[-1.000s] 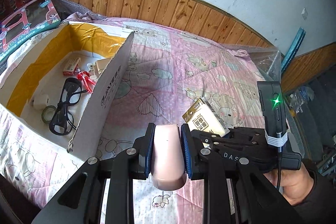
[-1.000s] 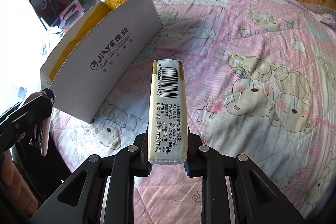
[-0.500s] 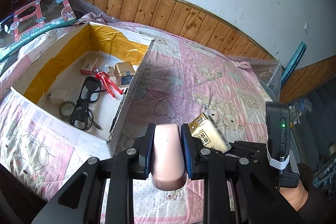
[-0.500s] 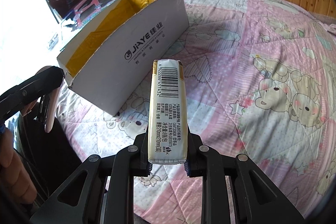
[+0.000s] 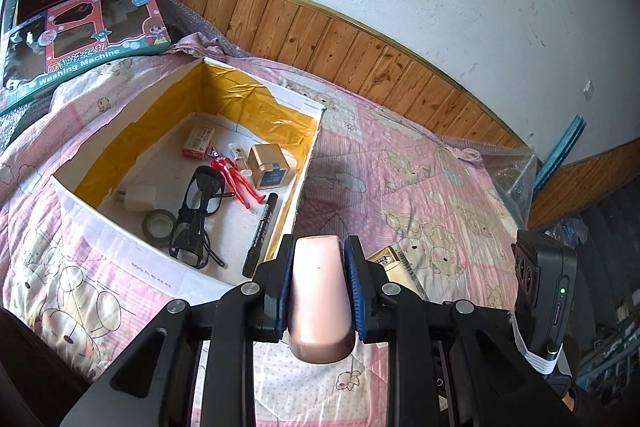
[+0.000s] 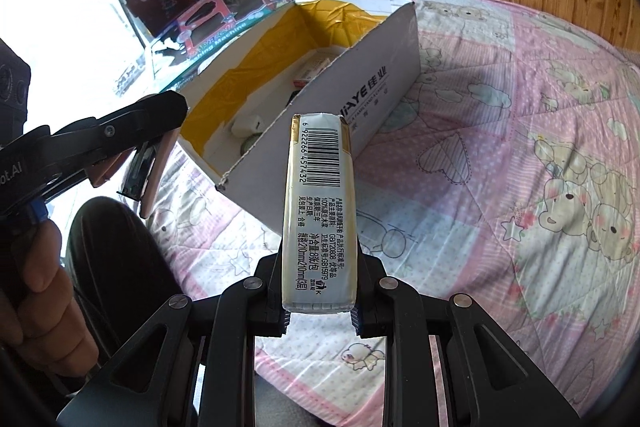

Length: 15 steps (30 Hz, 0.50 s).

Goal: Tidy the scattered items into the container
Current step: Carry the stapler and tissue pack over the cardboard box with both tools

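Observation:
My left gripper is shut on a smooth pink case, held above the bed just short of the near right corner of the white cardboard box with its yellow lining. My right gripper is shut on a pack of tissues with a barcode, raised in front of the box's printed side wall. In the left wrist view the tissue pack peeks out just right of the pink case. In the right wrist view the left gripper hangs left of the box.
Inside the box lie black glasses, a red figure, a marker, a tape roll, a gold tin and a small red carton. Toy boxes stand behind. A pink quilt covers the bed.
Both grippers have risen and drawn closer to the box while keeping their loads; the box's inside now shows much more fully in both views.

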Each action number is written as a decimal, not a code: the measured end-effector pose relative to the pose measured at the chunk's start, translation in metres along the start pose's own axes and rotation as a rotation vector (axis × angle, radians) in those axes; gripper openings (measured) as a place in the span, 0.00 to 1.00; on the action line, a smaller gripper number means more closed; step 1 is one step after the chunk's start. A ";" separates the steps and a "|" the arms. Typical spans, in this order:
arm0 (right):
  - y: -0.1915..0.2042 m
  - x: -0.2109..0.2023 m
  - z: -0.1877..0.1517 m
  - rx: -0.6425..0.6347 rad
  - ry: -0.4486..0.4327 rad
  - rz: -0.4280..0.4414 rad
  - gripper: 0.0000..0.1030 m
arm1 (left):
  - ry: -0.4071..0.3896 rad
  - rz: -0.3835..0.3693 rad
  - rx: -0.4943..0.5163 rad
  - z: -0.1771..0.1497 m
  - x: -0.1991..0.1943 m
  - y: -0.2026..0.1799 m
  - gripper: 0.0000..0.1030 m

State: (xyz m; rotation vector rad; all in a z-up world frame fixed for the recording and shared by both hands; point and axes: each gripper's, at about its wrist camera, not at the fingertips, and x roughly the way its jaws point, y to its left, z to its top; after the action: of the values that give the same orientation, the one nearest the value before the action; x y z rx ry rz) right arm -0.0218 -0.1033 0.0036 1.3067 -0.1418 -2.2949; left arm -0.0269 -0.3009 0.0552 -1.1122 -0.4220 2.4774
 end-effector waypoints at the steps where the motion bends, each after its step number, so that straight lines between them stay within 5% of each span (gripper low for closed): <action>1: 0.002 0.000 0.002 0.001 -0.001 0.005 0.23 | -0.001 0.001 -0.004 0.002 -0.001 0.003 0.24; 15: 0.038 -0.007 0.045 -0.074 -0.022 0.023 0.23 | -0.046 0.026 -0.049 0.036 -0.013 0.041 0.25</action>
State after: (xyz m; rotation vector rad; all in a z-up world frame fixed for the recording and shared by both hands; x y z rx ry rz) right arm -0.0423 -0.1398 0.0454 1.2369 -0.0784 -2.2735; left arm -0.0553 -0.3471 0.0695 -1.0883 -0.4874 2.5325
